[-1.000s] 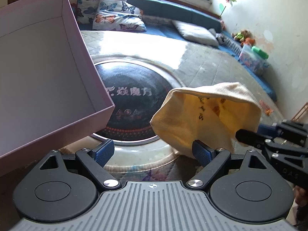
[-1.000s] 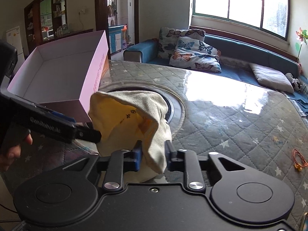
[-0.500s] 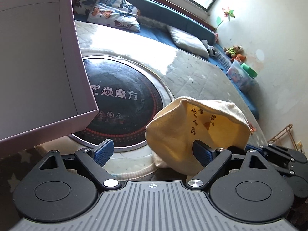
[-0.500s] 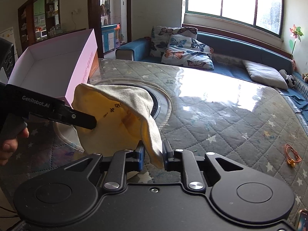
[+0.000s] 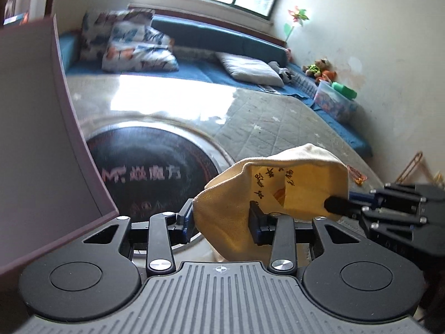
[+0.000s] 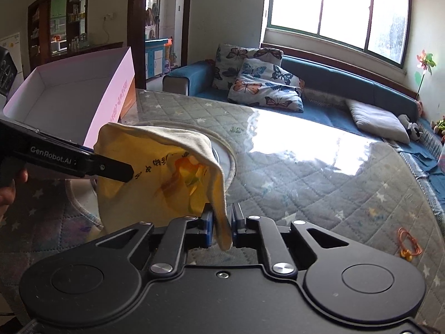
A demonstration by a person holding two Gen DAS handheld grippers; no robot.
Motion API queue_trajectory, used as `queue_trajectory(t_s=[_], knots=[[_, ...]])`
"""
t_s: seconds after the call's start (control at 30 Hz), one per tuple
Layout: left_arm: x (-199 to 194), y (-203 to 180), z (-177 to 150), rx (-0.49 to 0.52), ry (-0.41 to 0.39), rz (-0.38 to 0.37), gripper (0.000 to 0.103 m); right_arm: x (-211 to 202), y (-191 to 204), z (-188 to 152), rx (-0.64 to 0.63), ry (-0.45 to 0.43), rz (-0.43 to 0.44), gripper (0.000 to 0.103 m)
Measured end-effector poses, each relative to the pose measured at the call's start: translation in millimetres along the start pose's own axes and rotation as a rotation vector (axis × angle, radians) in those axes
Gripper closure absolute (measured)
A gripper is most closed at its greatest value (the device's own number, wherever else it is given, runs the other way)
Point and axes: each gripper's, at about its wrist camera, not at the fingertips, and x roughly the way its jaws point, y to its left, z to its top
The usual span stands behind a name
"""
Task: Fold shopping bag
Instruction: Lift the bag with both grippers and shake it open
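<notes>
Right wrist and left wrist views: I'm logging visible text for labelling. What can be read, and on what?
"GenRobot.AI": side of the left gripper.
"焱魔方": dark round cooktop, somewhat blurred.
Black handwriting on the yellow shopping bag: not legible.
Orange print on the pink box: too small.

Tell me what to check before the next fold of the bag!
1. Right gripper pinching the bag: ok, jaws shut on a hanging edge.
2. Left gripper holding firmly: cannot tell; cloth sits between its jaws, but they still stand apart.
3. Bag lying smooth: not ok, it is bunched into a pouch.
4. Pink box apart from the bag: ok.
5. Orange bands away from the bag: ok, far off on the table.
</notes>
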Motion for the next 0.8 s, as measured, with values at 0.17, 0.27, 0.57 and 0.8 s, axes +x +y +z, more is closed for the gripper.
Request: queue_trajectory(t_s=[0.17, 0.27, 0.57, 0.8], knots=[[-8.7, -10.7, 13.3, 0.088, -0.033, 0.019, 0.066, -3.7, -2.5, 9.0, -0.032, -0.024, -0.022, 0.091], [-11.5, -16.2, 19.8, 0.12, -0.042, 0.025, 0.067, -6.1, -3.7, 14.9, -0.053, -0.038, -0.036, 0.092], [-23.2, -26.5, 36.3, 0.157, -0.079, 0.044, 0.067, -9.4, -2.7, 29.7, -0.134, -0.076, -0.09, 0.092], [-31.9, -30.0, 58.0, 0.178, -0.114, 0.058, 0.067, -10.3, -5.6, 46.6, -0.178, -0.11, -0.133, 0.093]])
